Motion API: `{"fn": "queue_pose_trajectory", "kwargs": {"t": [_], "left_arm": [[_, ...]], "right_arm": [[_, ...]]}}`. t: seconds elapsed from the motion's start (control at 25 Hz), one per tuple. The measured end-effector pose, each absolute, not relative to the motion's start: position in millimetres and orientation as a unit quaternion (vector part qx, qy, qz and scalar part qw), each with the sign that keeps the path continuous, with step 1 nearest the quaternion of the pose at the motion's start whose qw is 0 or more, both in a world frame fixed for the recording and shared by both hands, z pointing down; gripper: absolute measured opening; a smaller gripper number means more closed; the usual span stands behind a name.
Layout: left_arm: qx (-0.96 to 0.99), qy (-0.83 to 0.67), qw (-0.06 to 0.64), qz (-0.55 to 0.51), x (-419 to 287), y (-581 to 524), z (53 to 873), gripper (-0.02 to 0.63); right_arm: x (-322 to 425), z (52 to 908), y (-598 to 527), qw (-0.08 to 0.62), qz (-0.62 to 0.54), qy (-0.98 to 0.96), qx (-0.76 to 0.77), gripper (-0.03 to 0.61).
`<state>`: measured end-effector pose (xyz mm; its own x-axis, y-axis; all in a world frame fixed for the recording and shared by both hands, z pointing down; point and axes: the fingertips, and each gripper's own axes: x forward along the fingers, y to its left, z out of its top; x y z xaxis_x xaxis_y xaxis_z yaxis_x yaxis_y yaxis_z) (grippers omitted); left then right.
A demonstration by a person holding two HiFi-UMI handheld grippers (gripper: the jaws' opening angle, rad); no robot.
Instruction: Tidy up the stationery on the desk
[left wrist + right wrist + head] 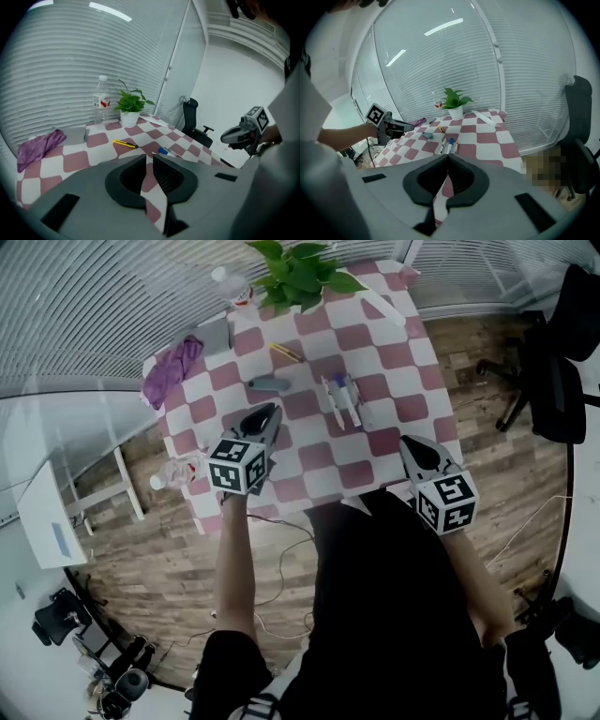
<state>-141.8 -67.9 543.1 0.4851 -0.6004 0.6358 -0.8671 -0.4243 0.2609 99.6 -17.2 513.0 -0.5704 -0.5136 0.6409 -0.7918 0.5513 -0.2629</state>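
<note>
On the pink-and-white checked table (375, 352) lie a yellow utility knife (286, 352), a grey-green eraser (269, 383), a few pens (342, 399) side by side and a white ruler (384, 306). My left gripper (271, 413) hovers over the table's near left part, short of the eraser, shut and empty. My right gripper (410, 447) hangs at the near right edge, also shut with nothing in it. The left gripper view shows the knife (125, 144) and a blue pen (164, 151) beyond the shut left gripper (149, 157). The right gripper view shows the pens (449, 145) ahead of the right gripper (446, 157).
A potted plant (298, 273) and a water bottle (230, 282) stand at the far edge. A purple cloth (173, 367) and a grey pouch (214, 337) lie at the far left corner. A black office chair (553, 362) stands to the right on the wood floor.
</note>
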Motion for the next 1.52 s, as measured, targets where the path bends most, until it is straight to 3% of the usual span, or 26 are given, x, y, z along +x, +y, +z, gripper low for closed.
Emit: {"fn": "queue_pose_trajectory", "kwargs": {"t": [0.4, 0.56, 0.8, 1.24, 1.52], "left_arm": [[0.83, -0.374, 0.206, 0.359, -159, -104, 605, 0.045], [0.83, -0.329, 0.177, 0.413, -161, -109, 621, 0.151], [0.817, -0.277, 0.123, 0.491, -161, -116, 640, 0.249], [0.809, -0.203, 0.116, 0.539, -166, -123, 662, 0.249], [0.794, -0.197, 0.109, 0.565, -172, -118, 665, 0.173]], "right_arm": [[94, 527, -15, 0.266, 0.297, -0.82, 0.41, 0.021], [94, 531, -14, 0.264, 0.311, -0.808, 0.425, 0.021], [97, 534, -15, 0.261, 0.326, -0.797, 0.436, 0.021], [118, 538, -8, 0.259, 0.341, -0.781, 0.455, 0.021], [120, 538, -6, 0.257, 0.344, -0.781, 0.454, 0.021]]}}
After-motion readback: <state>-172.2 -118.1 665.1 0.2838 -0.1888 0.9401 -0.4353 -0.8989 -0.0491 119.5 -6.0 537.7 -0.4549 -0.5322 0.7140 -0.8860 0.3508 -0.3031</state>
